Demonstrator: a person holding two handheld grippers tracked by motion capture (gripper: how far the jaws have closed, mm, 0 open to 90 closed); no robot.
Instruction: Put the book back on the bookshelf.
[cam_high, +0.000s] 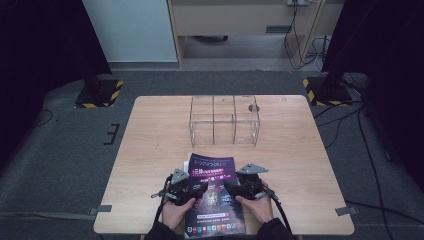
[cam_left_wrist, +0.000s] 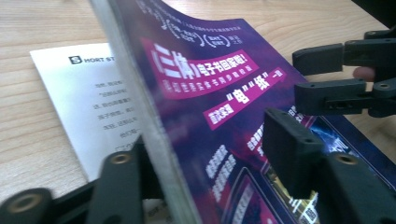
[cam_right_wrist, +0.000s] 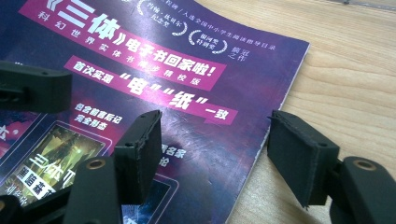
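A magazine (cam_high: 212, 195) with a purple cover lies at the table's near edge. My left gripper (cam_high: 200, 189) is at its left side. In the left gripper view the magazine's cover and top pages (cam_left_wrist: 210, 84) are raised on edge between my left gripper's (cam_left_wrist: 210, 154) jaws, one jaw under them and one above, with a gap left on the cover side. A white inner page (cam_left_wrist: 88, 107) lies flat below. My right gripper (cam_high: 229, 189) is at the right side. It stands open (cam_right_wrist: 217, 149) astride the magazine's (cam_right_wrist: 154, 79) right edge, one jaw over the cover and one over the wood.
A clear acrylic box (cam_high: 223, 120) with compartments stands at the middle of the wooden table (cam_high: 150, 150), beyond the magazine. A person's hands (cam_high: 175, 212) hold the grippers at the front edge. My right gripper (cam_left_wrist: 322, 77) also shows open at the right of the left gripper view.
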